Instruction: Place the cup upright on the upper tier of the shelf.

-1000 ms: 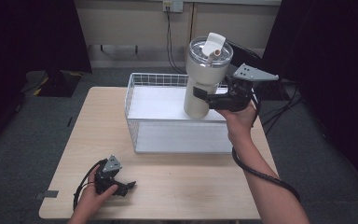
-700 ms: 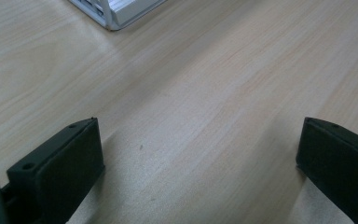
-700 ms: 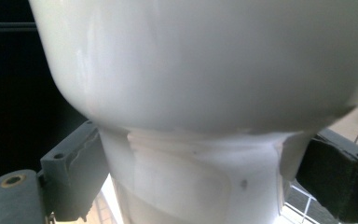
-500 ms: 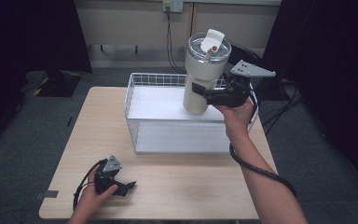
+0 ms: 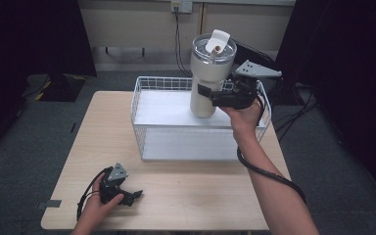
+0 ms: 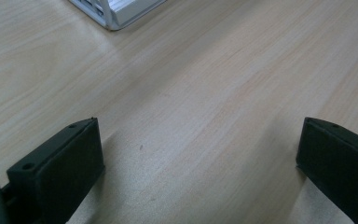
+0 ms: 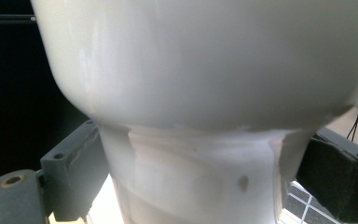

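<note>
The wire basket (image 5: 147,128) takes up the far middle of the table (image 5: 200,196), its far rim at the table's far edge and its right wall close to the right edge, so little room is left to pass on that side. Its floor is bare and open from above, except at the far right corner, where the cream tumbler (image 5: 206,78) hangs above it, clamped by the right gripper (image 5: 206,96). The strip along the table's left edge is free wood. So is the whole near half, save the near left corner, where the left gripper (image 5: 133,196) rests with jaws wide apart on bare wood.
</note>
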### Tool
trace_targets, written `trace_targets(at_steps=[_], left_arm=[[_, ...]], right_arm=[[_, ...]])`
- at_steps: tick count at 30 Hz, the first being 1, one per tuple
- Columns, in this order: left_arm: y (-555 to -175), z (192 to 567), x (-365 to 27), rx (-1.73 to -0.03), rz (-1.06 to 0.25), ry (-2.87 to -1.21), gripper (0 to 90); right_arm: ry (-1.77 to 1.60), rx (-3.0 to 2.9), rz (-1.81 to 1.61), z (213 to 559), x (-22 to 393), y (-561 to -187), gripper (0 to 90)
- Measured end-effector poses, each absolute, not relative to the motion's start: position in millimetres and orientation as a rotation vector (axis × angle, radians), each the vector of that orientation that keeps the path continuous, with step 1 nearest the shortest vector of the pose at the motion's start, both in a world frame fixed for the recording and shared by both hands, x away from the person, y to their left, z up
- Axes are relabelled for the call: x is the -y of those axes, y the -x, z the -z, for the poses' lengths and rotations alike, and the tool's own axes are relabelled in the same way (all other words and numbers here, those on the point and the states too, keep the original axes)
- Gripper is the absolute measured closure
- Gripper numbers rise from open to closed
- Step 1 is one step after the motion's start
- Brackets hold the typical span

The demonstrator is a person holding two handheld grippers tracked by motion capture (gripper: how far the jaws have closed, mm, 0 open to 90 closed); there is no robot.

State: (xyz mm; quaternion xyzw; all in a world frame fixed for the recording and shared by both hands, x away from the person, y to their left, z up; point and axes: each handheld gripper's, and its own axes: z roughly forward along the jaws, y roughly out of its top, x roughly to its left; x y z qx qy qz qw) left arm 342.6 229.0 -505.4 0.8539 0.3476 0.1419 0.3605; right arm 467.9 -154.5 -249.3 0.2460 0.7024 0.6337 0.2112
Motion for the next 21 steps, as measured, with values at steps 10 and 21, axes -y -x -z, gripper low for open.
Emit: trace_targets(at_steps=[10,21], left_arm=[[-342.6,505.4,-229.0,-0.895,-0.366,-2.201,0.0],[-342.6,505.4,-229.0,-0.896,-0.366,-2.201,0.0]], right_arm=[[-0.703,-1.958,-1.748,254.7,155.6,-476.5,10.3],[-0.724,-1.955,-1.723,258.8,155.8,-482.7,10.2]])
